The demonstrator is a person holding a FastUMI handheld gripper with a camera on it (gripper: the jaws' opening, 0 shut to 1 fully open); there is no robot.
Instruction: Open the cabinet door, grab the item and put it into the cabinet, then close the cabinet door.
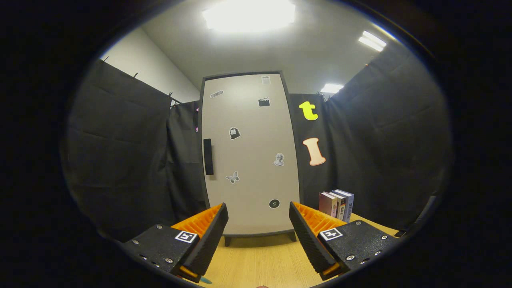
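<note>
The cabinet door (250, 154) stood shut at twelve o'clock beyond the fingers (304, 236), its dark handle (208, 157) along the left edge and small stickers (235, 133) scattered over its pale face. A few upright books (337, 205) stood on the wooden bench (260, 264) at two o'clock, just beside the cabinet. The gripper (259, 234) was spread wide with nothing between its fingers.

You're in a recording booth, not a home: black cloth walls (120, 152) hang around a wooden table (260, 264), a sticker-covered cabinet (250, 156) stands beyond your wide-spread gripper (259, 224) fingers, under ceiling light panels (250, 16).
</note>
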